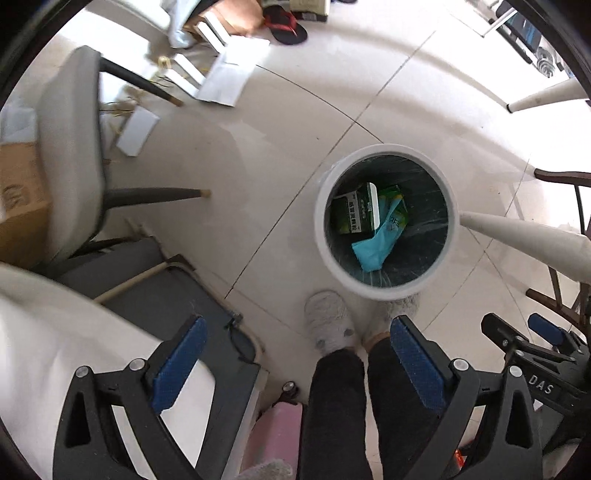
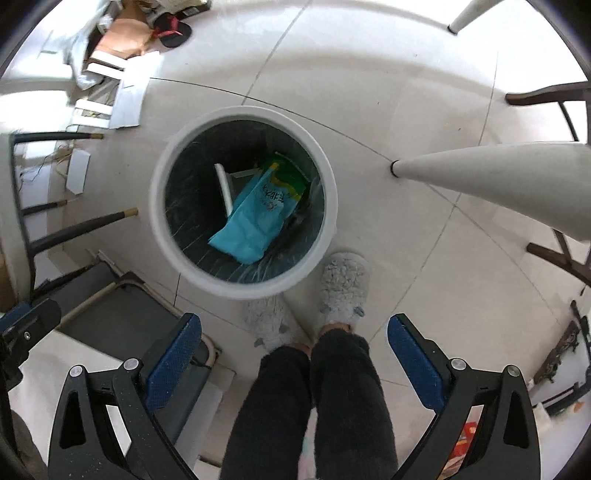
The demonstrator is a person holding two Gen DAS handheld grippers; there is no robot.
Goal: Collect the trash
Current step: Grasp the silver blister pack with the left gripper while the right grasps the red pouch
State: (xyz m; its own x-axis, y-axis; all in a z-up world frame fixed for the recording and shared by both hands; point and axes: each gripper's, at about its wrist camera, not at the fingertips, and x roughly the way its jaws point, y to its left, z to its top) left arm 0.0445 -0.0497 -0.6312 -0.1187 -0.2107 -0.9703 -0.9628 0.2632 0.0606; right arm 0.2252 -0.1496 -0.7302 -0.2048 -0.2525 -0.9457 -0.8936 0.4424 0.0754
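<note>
A round white trash bin [image 1: 320, 236] with a dark liner stands on the tiled floor below both grippers; it also shows in the right wrist view [image 2: 159, 218]. Inside lie a blue wrapper [image 1: 373, 251], a green carton [image 1: 351, 216] and a green packet [image 1: 397, 206]; the blue wrapper [image 2: 251, 225] and green packet [image 2: 286, 177] show in the right wrist view too. My left gripper [image 1: 297, 350] is open and empty, high above the floor, left of the bin. My right gripper [image 2: 295, 347] is open and empty, above the bin's near side; it also shows in the left wrist view [image 1: 546, 332].
The person's legs and grey slippers [image 2: 343, 288] stand just before the bin. A white table leg [image 2: 498, 173] slants at the right. A grey chair [image 1: 70, 155] stands left, with white boxes and papers [image 1: 229, 74] and a sandal [image 1: 286, 26] on the far floor.
</note>
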